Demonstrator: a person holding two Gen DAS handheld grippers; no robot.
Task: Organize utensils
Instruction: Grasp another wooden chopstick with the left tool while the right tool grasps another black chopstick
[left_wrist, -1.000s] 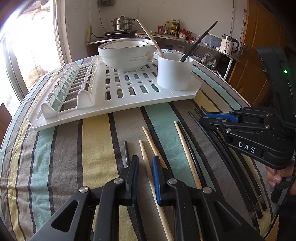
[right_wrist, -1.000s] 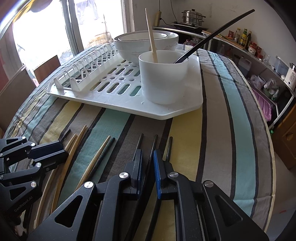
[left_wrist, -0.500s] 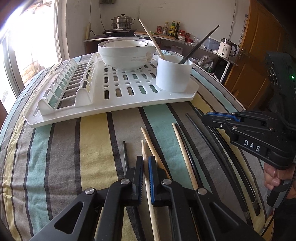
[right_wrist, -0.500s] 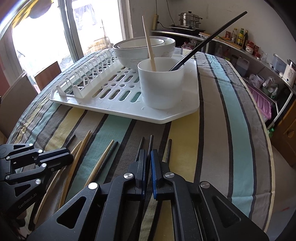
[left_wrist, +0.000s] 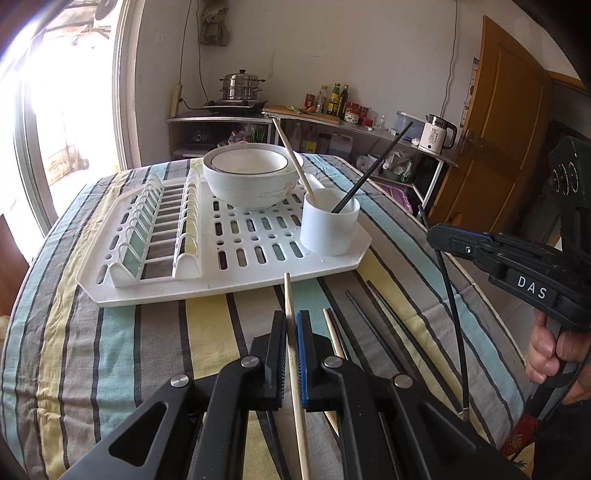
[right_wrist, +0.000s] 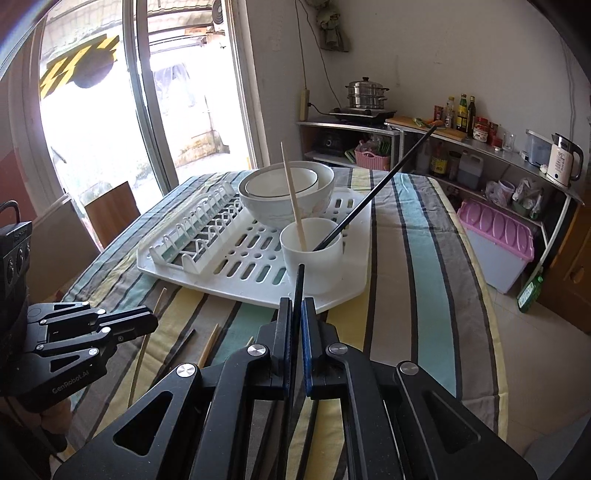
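Aloft: left tongs (left_wrist: 291, 325) clenched on pale wooden chopstick (left_wrist: 293, 354); right tongs (right_wrist: 296, 314) clenched on black chopstick (right_wrist: 298, 284); white plastic cup (right_wrist: 312, 254) at 12 o'clock, on white drying rack (right_wrist: 354, 273).

My left hand-held gripper (left_wrist: 291, 334) is a matte black plastic clamp with angular linkage arms, triangular cut-outs and round silver pivot screws; one finger (left_wrist: 277, 354) carries a black ridged pad, the other a blue one. My right hand-held gripper (right_wrist: 296, 319) is its twin, again with one blue-lined finger. Seen side-on from the left wrist camera, its black body bears white "DAS" lettering and a blue strip along the top. The left unit's flank reads "GenRobot.AI" in the right wrist view. My right hand (left_wrist: 552, 354) wraps a black pistol handle.
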